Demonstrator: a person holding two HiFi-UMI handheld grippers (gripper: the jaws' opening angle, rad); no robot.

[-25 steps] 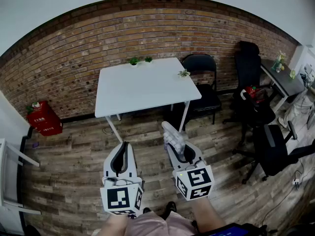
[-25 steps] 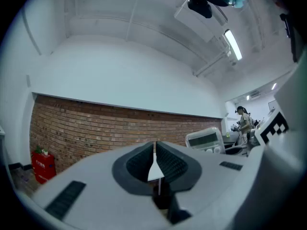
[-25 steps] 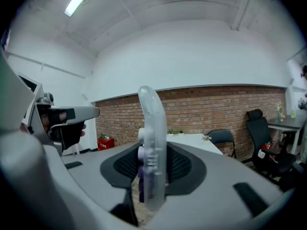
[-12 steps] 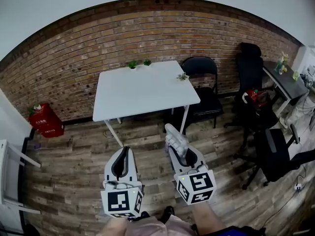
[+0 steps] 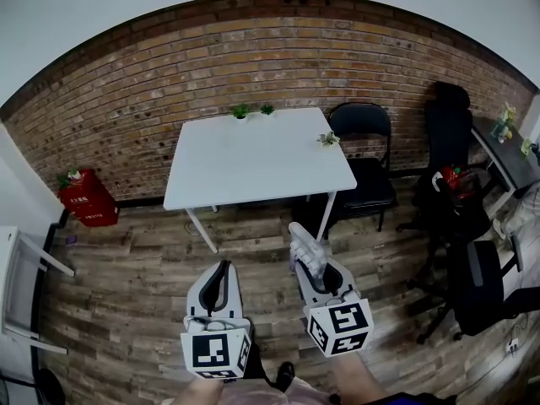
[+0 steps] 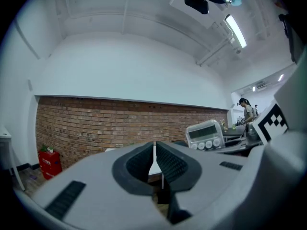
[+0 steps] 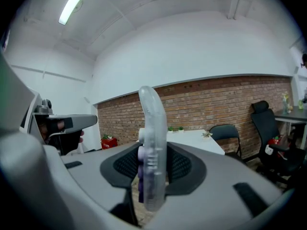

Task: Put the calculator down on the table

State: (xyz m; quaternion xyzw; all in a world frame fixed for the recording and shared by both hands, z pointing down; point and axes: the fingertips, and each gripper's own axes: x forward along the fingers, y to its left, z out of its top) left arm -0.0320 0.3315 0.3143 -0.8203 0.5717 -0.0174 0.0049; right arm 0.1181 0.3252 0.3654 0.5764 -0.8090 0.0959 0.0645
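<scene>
Calculator (image 7: 152, 150), translucent plastic slab, rounded top

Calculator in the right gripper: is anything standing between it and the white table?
No. In the head view only bare wood floor lies between the calculator and the table, apart from the table's own front leg.

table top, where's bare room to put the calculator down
Nearly the whole white table is bare: the front half up to the near edge and the left side hold nothing. The only crowding is along the far edge, where two small plants stand, and at the right edge, by a third plant.
</scene>
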